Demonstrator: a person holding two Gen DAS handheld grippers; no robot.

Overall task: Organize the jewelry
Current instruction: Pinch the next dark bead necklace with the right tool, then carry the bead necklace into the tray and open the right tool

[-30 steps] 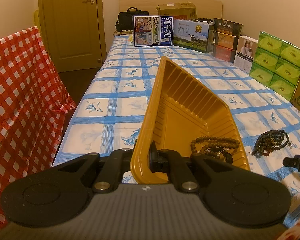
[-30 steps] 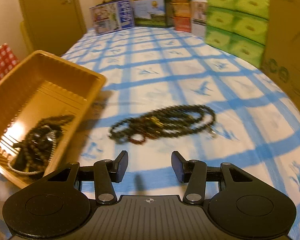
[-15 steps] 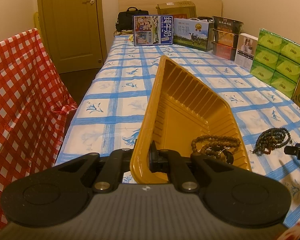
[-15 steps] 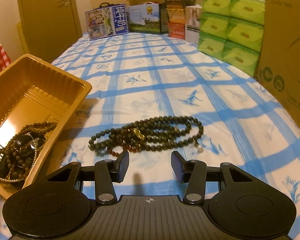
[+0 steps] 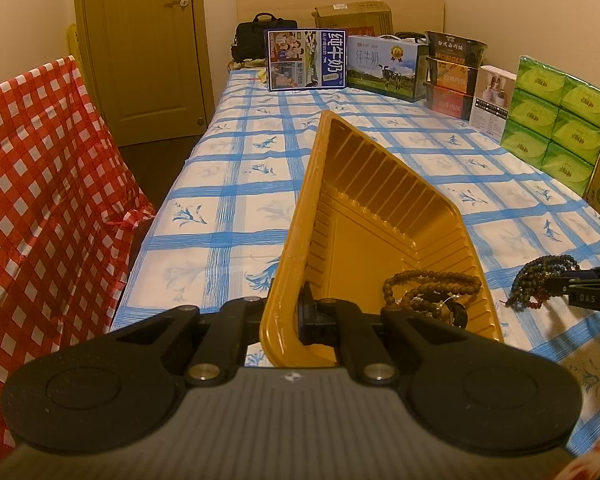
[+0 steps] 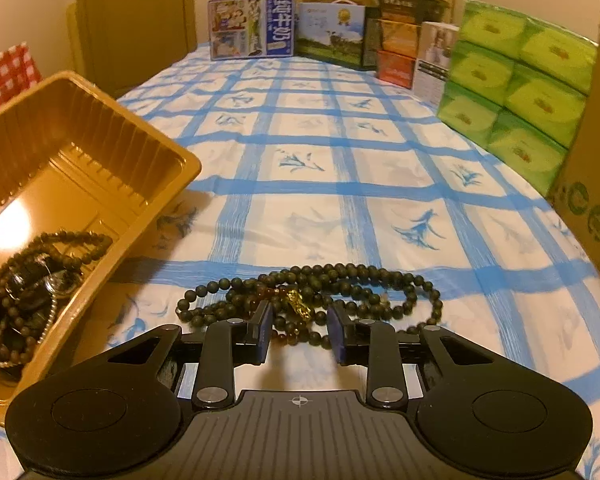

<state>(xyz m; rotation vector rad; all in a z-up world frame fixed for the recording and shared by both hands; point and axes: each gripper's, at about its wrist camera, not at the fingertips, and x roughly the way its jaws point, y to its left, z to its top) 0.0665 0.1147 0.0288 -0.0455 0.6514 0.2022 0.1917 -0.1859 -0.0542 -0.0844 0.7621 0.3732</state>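
1. The dark green beaded necklace with a small gold charm (image 6: 312, 300) lies in loose loops on the blue-and-white checked cloth (image 6: 340, 184), just beside the long side of the amber plastic tray (image 6: 100, 168) and outside it.
2. The right gripper (image 6: 300, 332) has come forward and down over the necklace since a second ago. Its jaws have just been closing, with strands and the charm between them, but the pads do not yet press on the beads.
3. I judge the pick-up is about to complete; the transfer into the tray remains.
4. Inside the tray, brown bead strings and a silvery chain (image 6: 28, 284) already sit heaped at the near end.
5. The left gripper (image 5: 284, 312) is clenched on the tray's near rim, steadying it.
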